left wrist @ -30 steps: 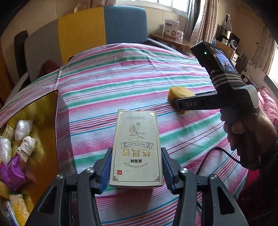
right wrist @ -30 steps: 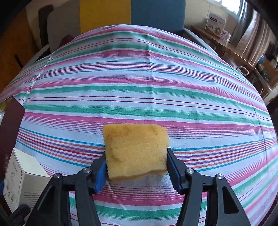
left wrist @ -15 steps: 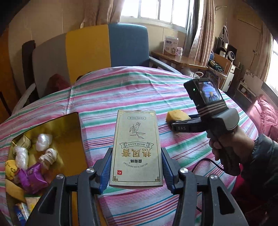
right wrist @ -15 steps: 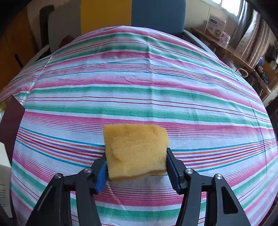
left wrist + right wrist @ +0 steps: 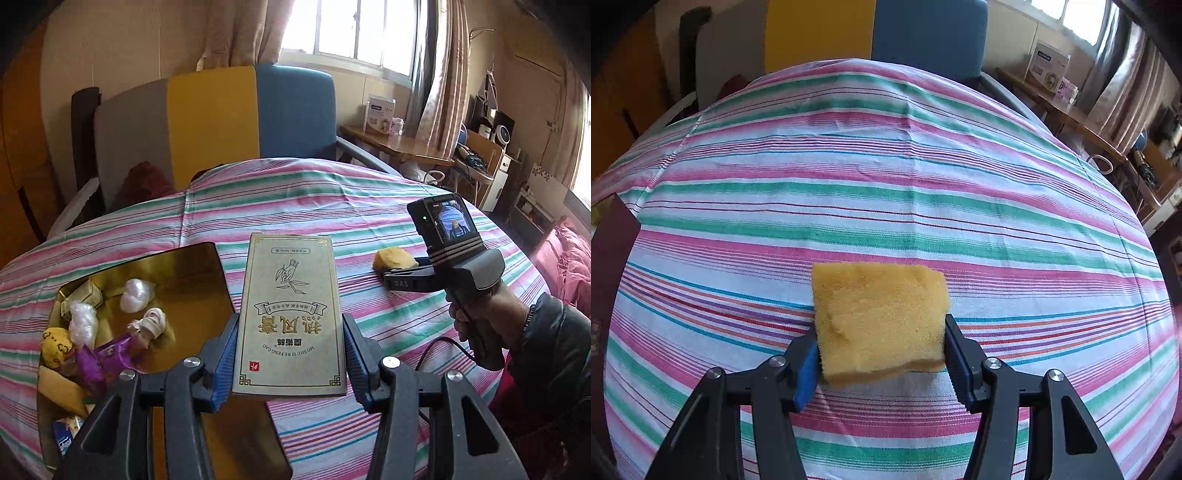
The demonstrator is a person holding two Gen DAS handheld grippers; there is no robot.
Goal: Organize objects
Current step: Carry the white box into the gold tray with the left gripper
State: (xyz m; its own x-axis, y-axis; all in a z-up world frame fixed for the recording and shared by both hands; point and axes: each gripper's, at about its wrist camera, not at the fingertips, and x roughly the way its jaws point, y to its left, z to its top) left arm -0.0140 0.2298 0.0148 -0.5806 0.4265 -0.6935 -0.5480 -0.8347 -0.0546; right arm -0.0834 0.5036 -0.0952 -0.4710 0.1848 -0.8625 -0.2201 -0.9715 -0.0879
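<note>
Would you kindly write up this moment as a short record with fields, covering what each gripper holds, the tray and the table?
left gripper: shut on the cream box, held above the table
right gripper: shut on the yellow sponge, low over the cloth
tray: gold, left of the box, holding wrapped sweets and small packets
table: striped tablecloth
background: grey, yellow and blue chair

Two downward wrist views, shared tablecloth (image 5: 886, 177)
</note>
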